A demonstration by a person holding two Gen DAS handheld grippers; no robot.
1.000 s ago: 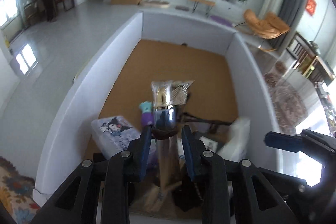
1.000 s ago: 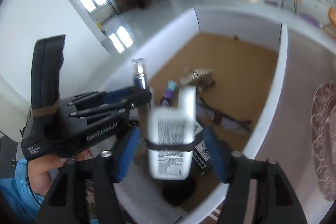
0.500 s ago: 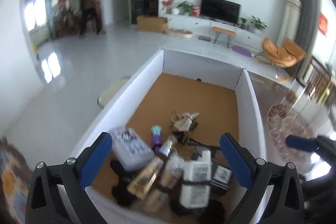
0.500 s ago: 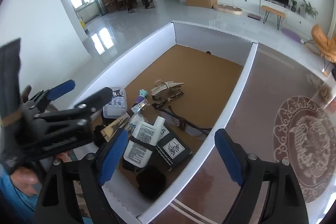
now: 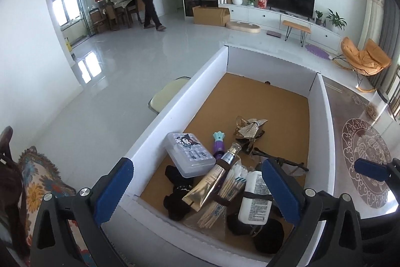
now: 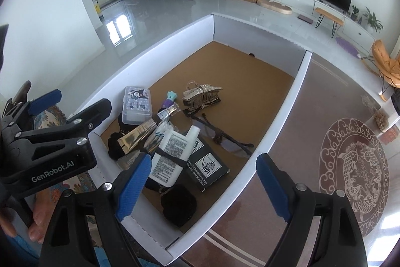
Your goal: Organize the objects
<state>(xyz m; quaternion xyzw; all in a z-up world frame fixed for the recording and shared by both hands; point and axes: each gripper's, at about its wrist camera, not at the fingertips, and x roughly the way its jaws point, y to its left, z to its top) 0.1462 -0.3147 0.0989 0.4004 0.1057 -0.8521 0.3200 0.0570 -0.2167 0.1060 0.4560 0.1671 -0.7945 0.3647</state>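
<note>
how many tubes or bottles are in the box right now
2 clearly: the gold tube lies left of the cotton swabs, and the white bottle lies right of them. Others may be hidden under the pile.

One box, about ten small things inside

The white-walled box (image 5: 322, 116) held one cartoon-printed case (image 5: 190, 154), one purple toy (image 5: 218, 144), one gold tube (image 5: 212, 185), one bundle of cotton swabs (image 5: 230, 192), one white bottle (image 5: 256, 199), one glittery hair claw (image 5: 250, 129), one pair of glasses (image 6: 225, 138), one black card box (image 6: 207, 164), one round black pouch (image 6: 178, 205) and some black cloth (image 5: 176, 192) at the near left.
</note>
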